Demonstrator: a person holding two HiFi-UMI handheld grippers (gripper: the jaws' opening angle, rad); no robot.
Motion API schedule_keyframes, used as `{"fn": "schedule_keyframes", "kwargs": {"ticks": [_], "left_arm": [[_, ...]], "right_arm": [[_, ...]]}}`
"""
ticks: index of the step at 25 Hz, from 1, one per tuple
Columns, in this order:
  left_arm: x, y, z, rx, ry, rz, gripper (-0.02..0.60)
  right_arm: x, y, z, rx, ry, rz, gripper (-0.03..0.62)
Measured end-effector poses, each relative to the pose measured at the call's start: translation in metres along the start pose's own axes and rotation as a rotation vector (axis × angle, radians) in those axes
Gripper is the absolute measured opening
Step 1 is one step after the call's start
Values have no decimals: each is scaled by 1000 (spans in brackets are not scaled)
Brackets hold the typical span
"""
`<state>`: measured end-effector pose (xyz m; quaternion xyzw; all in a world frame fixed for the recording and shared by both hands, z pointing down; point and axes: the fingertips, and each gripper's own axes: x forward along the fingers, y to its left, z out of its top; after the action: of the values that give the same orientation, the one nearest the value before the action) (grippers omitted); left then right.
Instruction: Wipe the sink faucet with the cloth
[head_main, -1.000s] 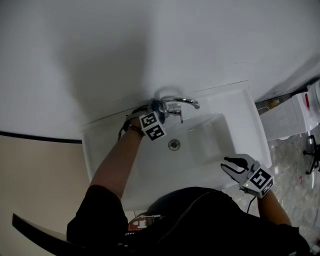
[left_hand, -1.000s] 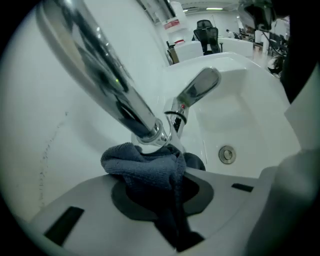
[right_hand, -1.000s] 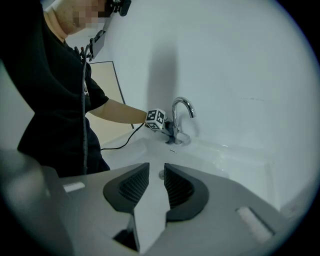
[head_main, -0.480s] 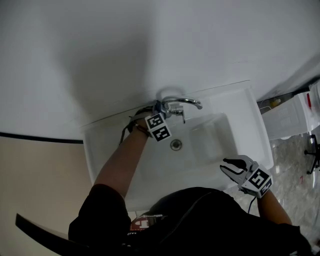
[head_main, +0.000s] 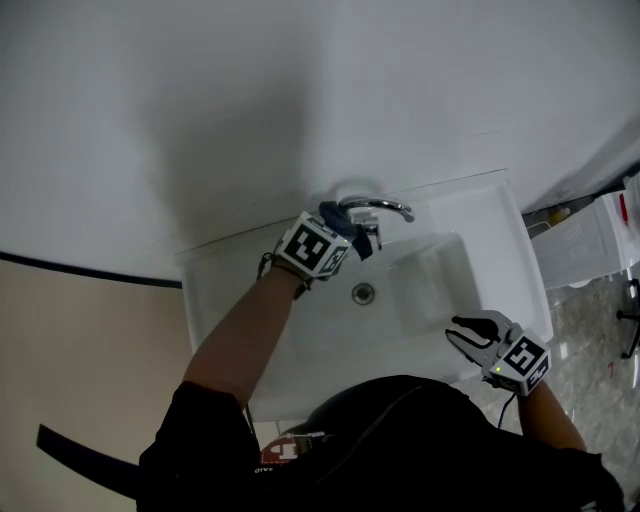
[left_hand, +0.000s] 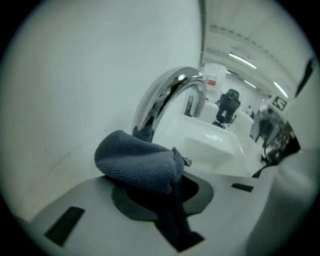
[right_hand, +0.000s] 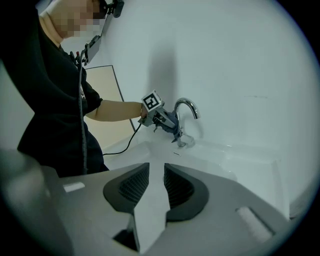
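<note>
White wall (head_main: 300, 80) at my twelve o'clock, unmarked. Beige panel (head_main: 70, 360) at eight o'clock, dark strip (head_main: 90, 272) along its top. Mottled grey floor (head_main: 588, 325) and white container (head_main: 585, 240) at three o'clock. Ceiling strip lights (left_hand: 242, 61) lit.

Closed off behind the faucet (head_main: 378, 207) by the wall (head_main: 300, 90), just beside its base; crowded at its left side by the bunched cloth (head_main: 350, 235) and a forearm (head_main: 245, 320) slanting over the sink (head_main: 480, 215) rim; open under the arched spout, down to the drain (head_main: 363, 293); open across the basin's right half and the right deck; bounded at the near edge by the person's dark torso (head_main: 400, 440).
</note>
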<state>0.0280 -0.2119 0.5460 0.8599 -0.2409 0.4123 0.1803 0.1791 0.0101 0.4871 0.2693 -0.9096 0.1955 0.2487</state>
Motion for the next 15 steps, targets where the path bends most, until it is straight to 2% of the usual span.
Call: {"fn": "schedule_keyframes", "kwargs": {"ticks": [1, 3, 6, 8, 11, 12, 13, 15], "left_arm": [[7, -2, 0, -71, 21, -20, 71], [25, -7, -8, -138, 49, -30, 70], [25, -6, -12, -121, 23, 10, 69], [9, 9, -12, -15, 44, 92, 69], [-5, 44, -13, 298, 159, 289, 69], [0, 52, -14, 386, 200, 326, 69], [8, 57, -16, 442, 232, 337, 69], [22, 64, -21, 483, 271, 326, 69]], "right_arm": [[1, 2, 0, 6, -3, 3, 92], [2, 9, -1, 5, -8, 8, 92], [-5, 15, -7, -14, -2, -7, 92], [-14, 10, -12, -8, 2, -29, 92], [-25, -1, -23, 26, 8, -56, 91], [-26, -3, -27, 34, 12, -61, 91], [-26, -3, -29, 38, 14, -63, 92], [-26, 0, -30, 38, 12, -59, 91]]}}
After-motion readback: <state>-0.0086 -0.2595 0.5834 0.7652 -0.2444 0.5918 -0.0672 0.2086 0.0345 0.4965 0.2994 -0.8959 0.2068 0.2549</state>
